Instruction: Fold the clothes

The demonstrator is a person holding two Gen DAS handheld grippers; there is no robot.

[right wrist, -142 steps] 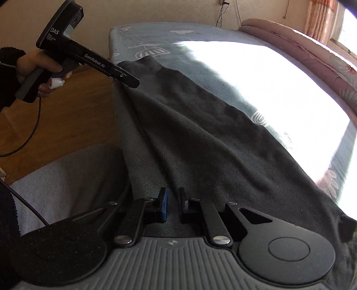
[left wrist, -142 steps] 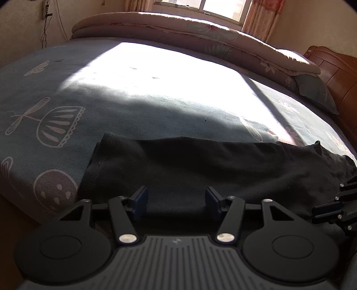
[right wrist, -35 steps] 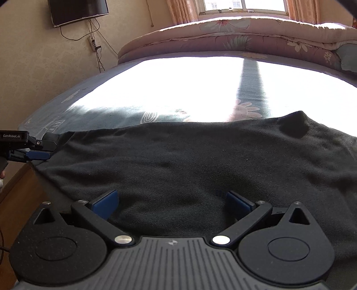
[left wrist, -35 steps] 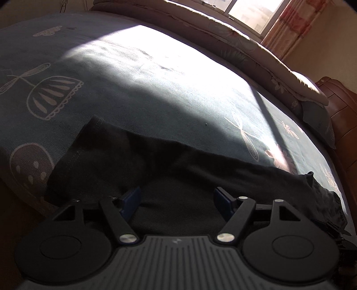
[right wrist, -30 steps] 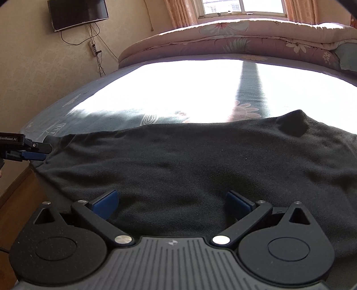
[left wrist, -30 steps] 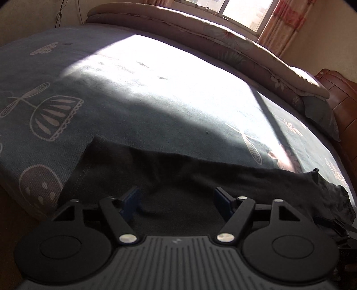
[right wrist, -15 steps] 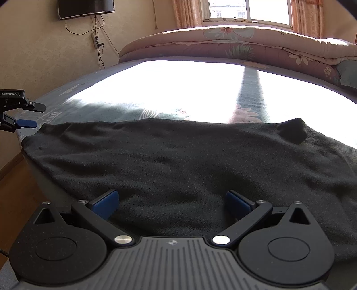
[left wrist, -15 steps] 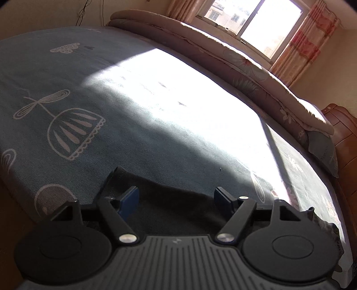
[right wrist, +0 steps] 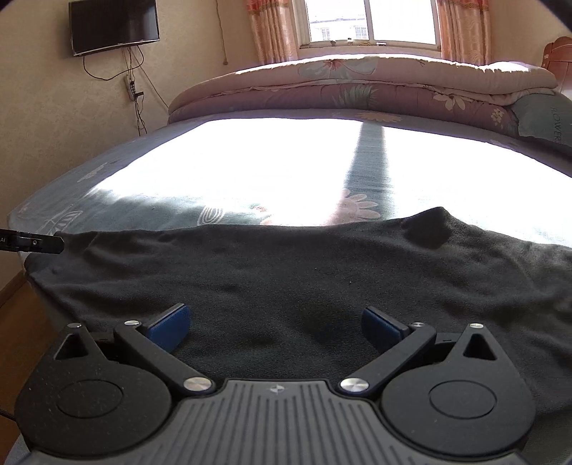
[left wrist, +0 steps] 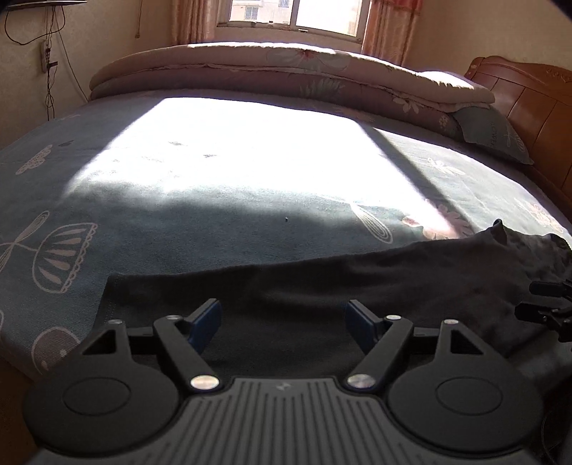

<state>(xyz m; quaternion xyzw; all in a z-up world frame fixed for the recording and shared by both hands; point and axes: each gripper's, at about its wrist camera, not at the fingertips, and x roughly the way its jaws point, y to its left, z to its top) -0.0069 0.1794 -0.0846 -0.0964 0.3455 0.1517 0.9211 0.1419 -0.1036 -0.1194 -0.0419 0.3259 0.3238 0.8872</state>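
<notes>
Left wrist view: sunlit bed [left wrist: 214, 221], window [left wrist: 293, 14] beyond; both grippers [left wrist: 284, 322] [right wrist: 275, 325] gape empty, now lifted off the garment [left wrist: 357, 286].

Left wrist view sits low at the near edge of the bed [left wrist: 221, 214], looking along its own jaws toward the window [left wrist: 293, 14], close over the dark garment [left wrist: 357, 282]; right wrist view takes the same low stance further right, facing the same window [right wrist: 371, 21] across the bed [right wrist: 118, 207]; both share the garment [right wrist: 286, 272], the folded quilt [left wrist: 286, 68] and each other's gripper at frame edge.
</notes>
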